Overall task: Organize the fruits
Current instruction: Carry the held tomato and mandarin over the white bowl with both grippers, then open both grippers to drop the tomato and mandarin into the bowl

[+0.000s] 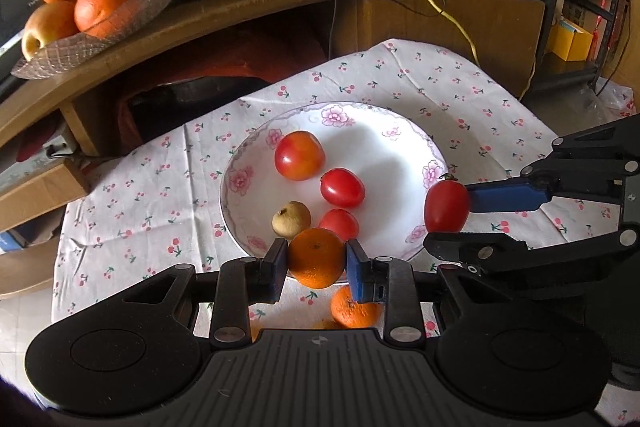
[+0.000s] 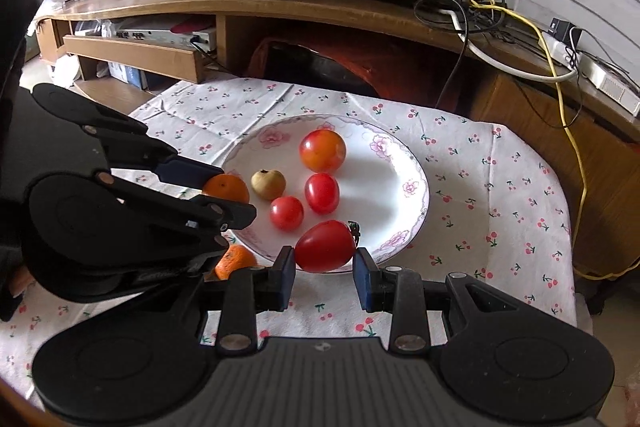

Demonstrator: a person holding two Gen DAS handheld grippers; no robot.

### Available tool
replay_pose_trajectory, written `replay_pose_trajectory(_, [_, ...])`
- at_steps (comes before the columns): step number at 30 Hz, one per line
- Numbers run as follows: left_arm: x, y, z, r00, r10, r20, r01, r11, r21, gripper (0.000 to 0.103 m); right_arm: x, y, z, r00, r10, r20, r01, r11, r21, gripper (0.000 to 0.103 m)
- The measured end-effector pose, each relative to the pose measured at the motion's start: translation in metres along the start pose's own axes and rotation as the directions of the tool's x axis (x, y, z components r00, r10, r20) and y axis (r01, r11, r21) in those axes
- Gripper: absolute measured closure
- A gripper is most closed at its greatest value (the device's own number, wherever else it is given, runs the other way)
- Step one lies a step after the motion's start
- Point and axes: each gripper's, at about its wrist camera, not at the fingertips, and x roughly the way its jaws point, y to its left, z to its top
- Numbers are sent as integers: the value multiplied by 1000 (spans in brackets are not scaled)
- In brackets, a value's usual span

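The flowered plate (image 1: 340, 123) on the cloth-covered worktop (image 1: 480, 99) is the landmark. It already carries three tomatoes and a small brown fruit. The left tool (image 1: 316, 259) grips a mandarin (image 1: 316, 257) at the plate's near rim; the right tool (image 2: 325, 263) grips a red tomato (image 2: 326, 246) at its right rim. Both need only a short carry inward, by my judgement. A loose mandarin (image 1: 354, 311) lies on the cloth just outside the near rim, beneath the left tool.
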Motion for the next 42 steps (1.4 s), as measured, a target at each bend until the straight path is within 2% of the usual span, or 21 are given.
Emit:
replay_pose_trajectory(25, [37,17,6,999,16,-41,-18,999,-46,65,43,-7,11,999,-45,-26,44,998,-43,69])
replay_pose_trajectory(42, [33,26,9,999,41,-22,-43,995,-85,54,49,-13,17,999,-38,-7,38,999,-18,68])
